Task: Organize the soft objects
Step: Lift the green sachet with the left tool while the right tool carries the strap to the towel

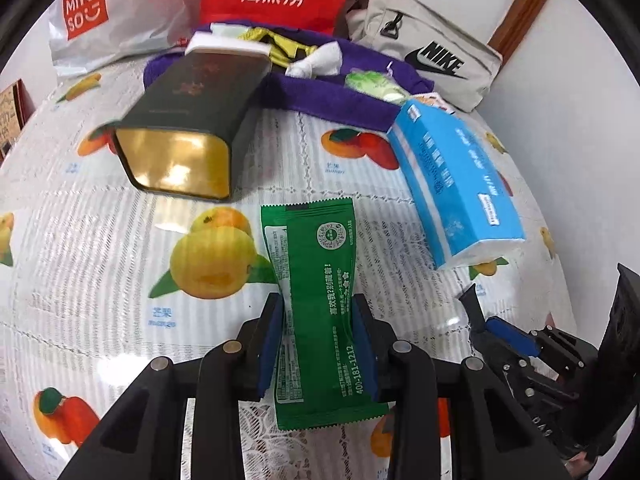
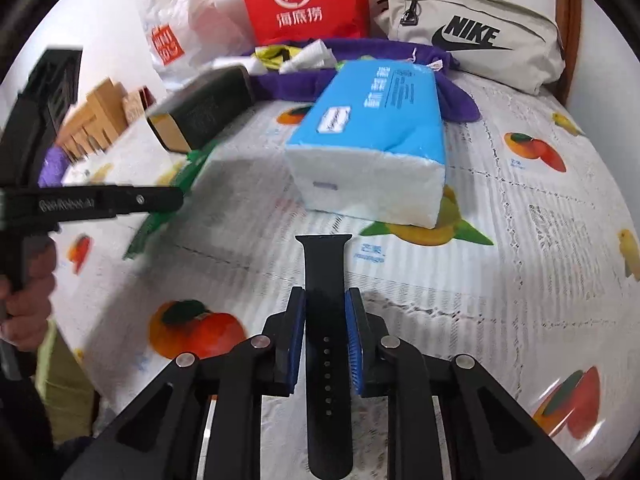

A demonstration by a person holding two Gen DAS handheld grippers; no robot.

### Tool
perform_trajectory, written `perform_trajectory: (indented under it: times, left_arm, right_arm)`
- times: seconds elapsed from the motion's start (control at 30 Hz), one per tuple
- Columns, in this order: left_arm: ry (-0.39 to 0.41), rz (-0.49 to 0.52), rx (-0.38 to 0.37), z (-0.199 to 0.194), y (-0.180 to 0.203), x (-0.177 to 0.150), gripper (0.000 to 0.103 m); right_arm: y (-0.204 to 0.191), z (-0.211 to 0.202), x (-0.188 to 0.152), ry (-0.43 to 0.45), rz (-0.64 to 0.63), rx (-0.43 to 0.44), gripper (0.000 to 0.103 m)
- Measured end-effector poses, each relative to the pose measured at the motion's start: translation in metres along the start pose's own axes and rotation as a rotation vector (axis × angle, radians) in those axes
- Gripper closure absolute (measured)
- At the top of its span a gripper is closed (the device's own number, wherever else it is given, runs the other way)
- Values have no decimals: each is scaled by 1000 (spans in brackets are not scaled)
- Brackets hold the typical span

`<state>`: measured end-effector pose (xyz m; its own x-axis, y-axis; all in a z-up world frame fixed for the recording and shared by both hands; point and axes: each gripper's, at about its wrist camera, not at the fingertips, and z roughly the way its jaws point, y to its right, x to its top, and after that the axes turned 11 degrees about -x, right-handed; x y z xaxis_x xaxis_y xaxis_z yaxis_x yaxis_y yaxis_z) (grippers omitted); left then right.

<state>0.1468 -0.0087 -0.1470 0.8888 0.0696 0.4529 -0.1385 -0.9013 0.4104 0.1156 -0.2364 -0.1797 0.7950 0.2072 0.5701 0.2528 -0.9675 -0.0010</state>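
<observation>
Pickup step — I have the left gripper [image 1: 319, 344] clamped narrow on the green sachet [image 1: 316, 312], right gripper [image 2: 325, 340] pinching the black strap [image 2: 326, 320] over the tablecloth [image 2: 500, 280]; next both need carrying to the purple cloth [image 1: 332, 96].

Left gripper [image 1: 318, 344]: blue pads pressed on the green sachet [image 1: 316, 312], 6 o'clock.
Right gripper [image 1: 516, 344]: 4 o'clock, partly seen.
Dark tin [image 1: 188, 120]: lying open-ended, 10 o'clock.
Blue tissue pack [image 1: 456, 184]: 2 o'clock.
Purple cloth [image 1: 332, 96]: 12 o'clock, behind the tin.
Fruit-print tablecloth [image 1: 100, 220]: under everything.
</observation>
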Motion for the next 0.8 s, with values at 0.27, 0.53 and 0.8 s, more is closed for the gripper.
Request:
perform_trajectory:
  times: [0.27,0.53,0.8]
  left_arm:
    - [42,35,-5,-30,8,2,70]
    - [100,8,22,-66,-8,7,70]
    - [150,-25,66,-89,-31,29,70]
  right_arm:
    - [-18,-32,8,52,-36,-24,83]
    - [-19,-58,21,100,-46,-31,83]
    - [-8,-64,51,138,-27,-47,83]
